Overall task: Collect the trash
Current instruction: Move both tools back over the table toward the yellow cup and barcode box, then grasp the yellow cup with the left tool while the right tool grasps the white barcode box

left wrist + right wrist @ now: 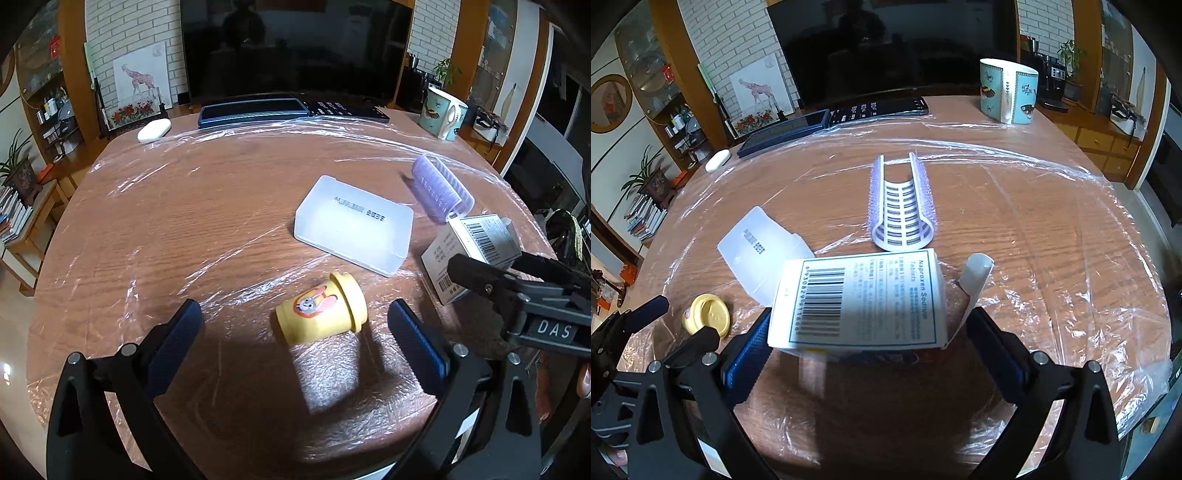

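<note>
Left wrist view first: the far left of the frame is just bare wood table point(147, 229) under wrinkly plastic film point(229, 147), loads of free room there, with the table edge curving down the left side. Upper left, near the back edge, sits a small white case point(154, 130), and next to it a dark blue tablet point(251, 112) and a black remote-looking keypad point(347, 110). The left gripper point(295, 332) is spread wide, holding nothing, and the little yellow jar point(320, 314) lies on its side right between the finger tips, not touching either one. Just past it is a frosted plastic box point(352, 225), lid down flat. Further right a purple hair roller point(441, 192) lies near the table's right edge, with the teal mug point(443, 112) at the upper right corner.

Right wrist view: the jar lid shows at lower left, the frosted box beside it. The right gripper point(871, 339) has the Naproxen tablet carton point(857, 302) between its fingers, one end flap hanging open; the left pad touches it, but I can't tell if the right pad is actually pressing. The right side of the frame is open film-covered tabletop out to the edge.
</note>
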